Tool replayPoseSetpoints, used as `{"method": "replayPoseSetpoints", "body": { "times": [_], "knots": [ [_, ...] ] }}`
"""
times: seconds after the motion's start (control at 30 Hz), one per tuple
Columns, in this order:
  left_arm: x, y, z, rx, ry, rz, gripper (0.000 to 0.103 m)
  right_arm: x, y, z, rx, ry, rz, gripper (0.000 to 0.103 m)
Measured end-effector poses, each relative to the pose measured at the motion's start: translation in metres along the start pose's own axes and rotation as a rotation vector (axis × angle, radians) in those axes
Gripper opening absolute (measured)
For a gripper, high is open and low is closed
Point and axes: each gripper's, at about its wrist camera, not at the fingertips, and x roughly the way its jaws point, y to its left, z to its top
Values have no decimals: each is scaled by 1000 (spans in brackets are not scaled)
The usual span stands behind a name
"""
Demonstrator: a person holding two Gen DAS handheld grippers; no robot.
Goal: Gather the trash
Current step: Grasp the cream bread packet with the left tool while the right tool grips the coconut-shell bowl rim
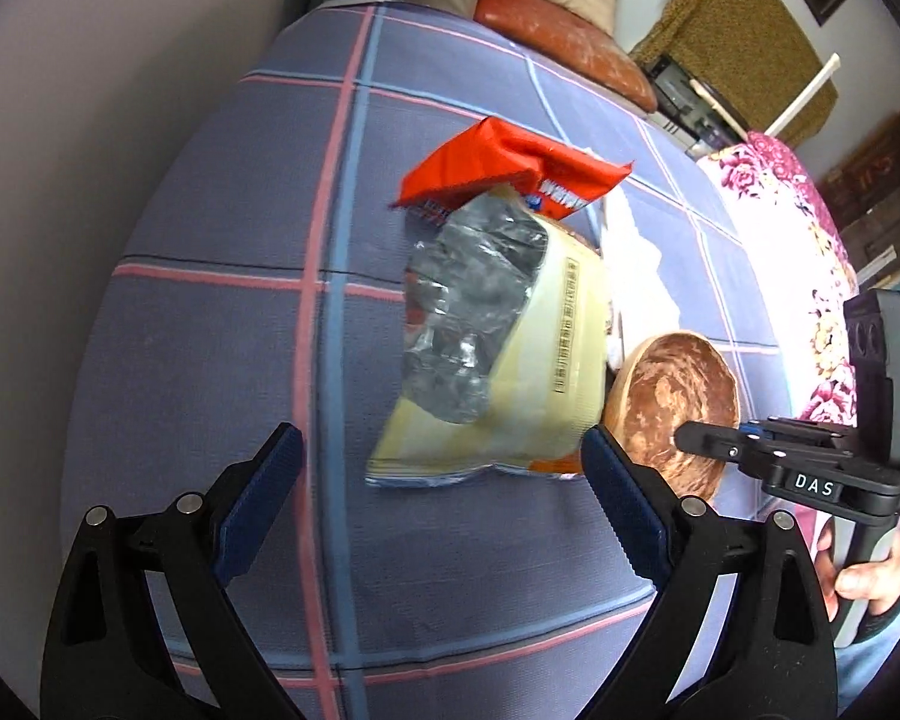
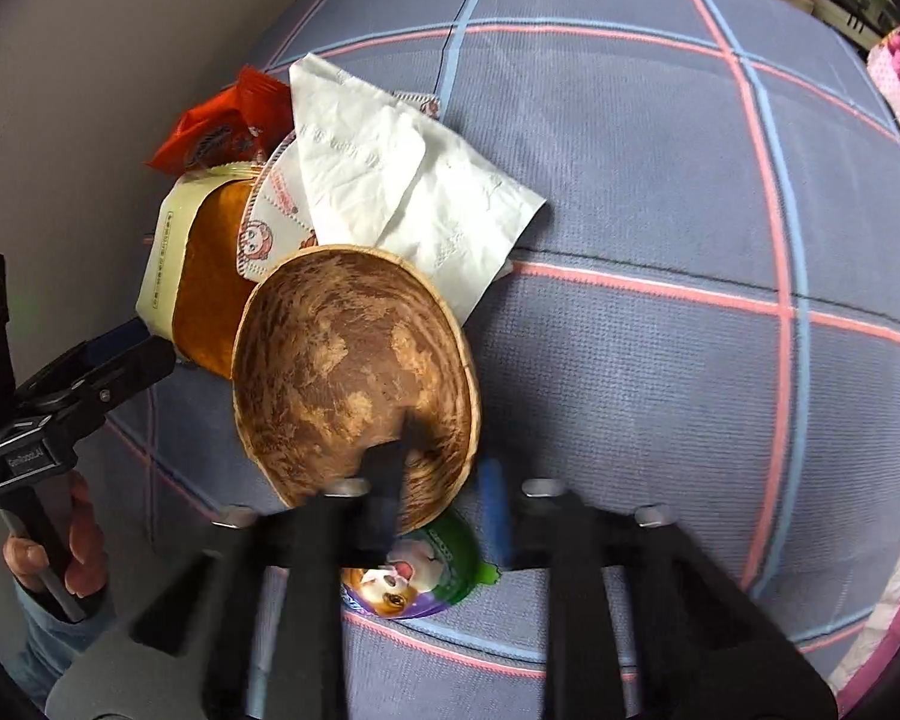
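A cream and silver snack bag [image 1: 498, 348] lies on the blue checked bedsheet [image 1: 210, 300], with a red wrapper [image 1: 510, 168] beyond it. My left gripper [image 1: 444, 468] is open, its jaws on either side of the bag's near edge. A brown wooden bowl [image 2: 354, 372] sits to the right of the bag, also in the left wrist view [image 1: 672, 402]. My right gripper [image 2: 444, 480] grips the bowl's near rim, one finger inside, one outside. A white tissue [image 2: 402, 174] and a round cartoon lid [image 2: 270, 222] lie behind the bowl. A green and purple cartoon wrapper [image 2: 414, 576] lies under the bowl's near edge.
A floral quilt [image 1: 792, 222] lies along the bed's right side. Pillows [image 1: 558, 18] are piled at the far end. A grey wall [image 1: 90, 120] runs along the left. Bare sheet [image 2: 660, 360] spreads right of the bowl.
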Motion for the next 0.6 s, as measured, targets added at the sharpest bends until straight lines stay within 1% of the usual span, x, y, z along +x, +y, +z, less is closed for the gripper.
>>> {"method": "replayPoseSetpoints", "body": {
  "times": [0.17, 0.3, 0.33, 0.43, 0.47, 0.5, 0.53, 0.6],
  "knots": [
    [2, -6, 5, 0, -8, -43, 94, -21, -3, -1, -33, -46, -16, 6],
    [17, -11, 13, 17, 10, -17, 94, -33, -6, 0, -48, -73, -58, 6],
    [23, -13, 15, 21, 20, 3, 94, -35, -7, 0, -47, -78, -65, 6],
    [26, -23, 18, 62, -10, 30, 94, -40, -13, -2, -33, -86, -71, 6],
    [27, -27, 18, 78, -13, 37, 92, -40, -15, -4, -29, -91, -77, 6],
    [28, -33, 17, 100, -17, 55, 79, -44, -19, -4, -26, -95, -80, 6],
    [30, -37, 15, 122, -15, 74, 71, -45, -21, -5, -18, -101, -79, 6],
    [30, -45, 11, 158, -33, 120, 64, -46, -22, -4, -6, -110, -76, 6]
  ]
}}
